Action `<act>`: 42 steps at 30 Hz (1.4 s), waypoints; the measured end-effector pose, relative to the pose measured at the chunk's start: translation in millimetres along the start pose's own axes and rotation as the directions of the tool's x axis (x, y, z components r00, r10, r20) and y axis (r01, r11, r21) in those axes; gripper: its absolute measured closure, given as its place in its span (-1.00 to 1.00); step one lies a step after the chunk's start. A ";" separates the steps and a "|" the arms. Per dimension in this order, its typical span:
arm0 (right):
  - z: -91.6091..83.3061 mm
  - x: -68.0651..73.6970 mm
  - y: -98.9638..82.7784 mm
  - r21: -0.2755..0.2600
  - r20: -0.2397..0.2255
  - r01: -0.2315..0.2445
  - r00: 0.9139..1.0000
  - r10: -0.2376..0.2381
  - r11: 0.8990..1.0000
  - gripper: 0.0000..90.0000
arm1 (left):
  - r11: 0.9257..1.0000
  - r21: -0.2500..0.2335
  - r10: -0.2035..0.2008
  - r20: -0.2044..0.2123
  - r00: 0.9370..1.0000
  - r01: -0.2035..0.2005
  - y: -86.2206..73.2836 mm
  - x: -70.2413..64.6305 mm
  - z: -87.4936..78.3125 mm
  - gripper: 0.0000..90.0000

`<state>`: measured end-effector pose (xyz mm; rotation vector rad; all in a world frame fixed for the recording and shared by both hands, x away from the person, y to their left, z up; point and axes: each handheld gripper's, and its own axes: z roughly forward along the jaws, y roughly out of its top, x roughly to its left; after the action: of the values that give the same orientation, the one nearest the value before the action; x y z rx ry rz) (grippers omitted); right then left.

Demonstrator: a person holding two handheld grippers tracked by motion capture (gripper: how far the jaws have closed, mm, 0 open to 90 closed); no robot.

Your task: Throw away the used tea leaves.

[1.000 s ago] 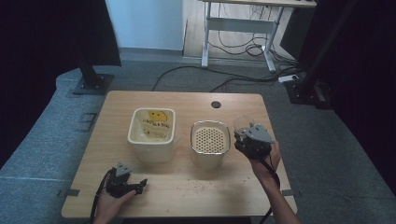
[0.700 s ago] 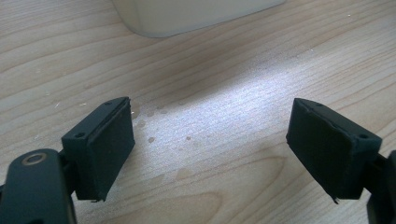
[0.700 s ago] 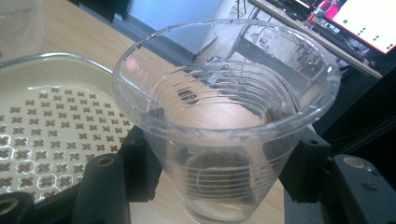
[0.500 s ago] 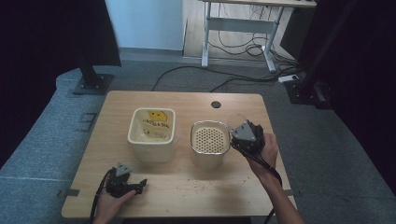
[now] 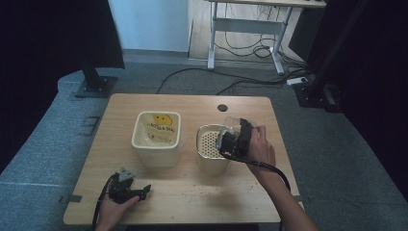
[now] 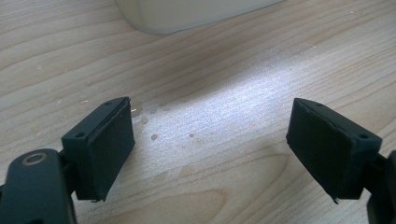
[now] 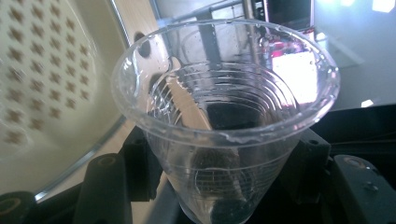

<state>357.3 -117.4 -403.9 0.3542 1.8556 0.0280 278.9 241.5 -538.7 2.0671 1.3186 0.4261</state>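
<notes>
the right gripper [image 5: 234, 137] is clenched on a clear plastic cup [image 7: 224, 126], its jaws pressing the lower sides. the cup is ribbed, thin-walled and tapered, with a rolled rim; a few droplets cling inside and nothing else shows in it. in the high view it sits over the right edge of the perforated bin [image 5: 210, 144], a cream tub with a flat lid dotted with small holes. the cup's long axis tilts, mouth toward the far side. left of that stands a cream square tub [image 5: 156, 139] holding a yellow printed bag [image 5: 159, 127]. the left gripper [image 5: 129, 188] is released, jaws wide, resting near the front-left edge of the pale wooden table [image 5: 192, 192].
</notes>
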 end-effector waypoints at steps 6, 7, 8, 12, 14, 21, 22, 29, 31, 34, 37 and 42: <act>1.0 10.1 6.4 0.031 0.096 0.189 0.977 -0.191 0.981 -0.09 | 1.000 0.002 0.000 0.001 1.000 0.000 0.0 -0.1 0.8 -0.67; 1.0 10.1 6.4 0.031 0.096 0.189 0.977 -0.191 0.981 -0.09 | 1.000 0.002 0.000 0.001 1.000 0.000 0.0 -0.1 0.8 -0.67; 0.5 14.3 9.1 0.046 0.144 0.275 0.949 -0.279 0.960 -0.09 | 1.000 0.004 0.001 0.001 1.000 -0.001 0.0 -0.1 0.8 -0.67; 1.9 17.9 11.5 0.072 0.185 0.355 0.914 -0.362 0.932 -0.08 | 1.000 0.005 0.000 0.001 1.000 0.000 -0.1 0.2 0.6 -0.67; 2.8 19.8 11.3 0.087 0.205 0.388 0.894 -0.398 0.918 -0.08 | 1.000 0.006 0.000 0.001 1.000 0.000 -0.2 0.2 0.6 -0.67; 3.2 25.8 14.3 0.116 0.240 0.483 0.834 -0.496 0.868 -0.08 | 1.000 0.010 0.000 0.002 1.000 0.000 -0.2 0.3 1.1 -0.67; 3.4 26.7 14.9 0.121 0.247 0.504 0.819 -0.518 0.855 -0.08 | 1.000 0.011 0.000 0.002 1.000 0.000 -0.3 0.2 1.2 -0.67; 5.1 32.7 18.6 0.141 0.261 0.559 0.775 -0.575 0.817 -0.08 | 1.000 0.012 0.000 0.003 1.000 0.000 -0.4 0.6 1.2 -0.67; 5.4 34.9 20.1 0.162 0.288 0.612 0.721 -0.630 0.774 -0.08 | 1.000 0.014 0.000 0.003 1.000 0.000 -0.4 0.9 1.3 -0.67; 4.7 37.2 20.5 0.183 0.311 0.656 0.668 -0.676 0.732 -0.08 | 1.000 0.016 0.000 0.003 1.000 0.000 -0.4 1.2 1.3 -0.67; 4.8 37.9 20.4 0.199 0.318 0.707 0.608 -0.727 0.678 -0.08 | 1.000 0.014 -0.002 0.002 1.000 0.002 -0.5 1.5 0.8 -0.67; 4.3 36.0 18.2 0.221 0.331 0.730 0.567 -0.754 0.647 -0.08 | 1.000 0.014 -0.005 0.003 1.000 0.005 -0.5 2.4 0.5 -0.67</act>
<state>355.9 -91.5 -435.1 -0.4035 1.4604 -0.6493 279.9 243.5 -539.6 2.0740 1.3282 0.4122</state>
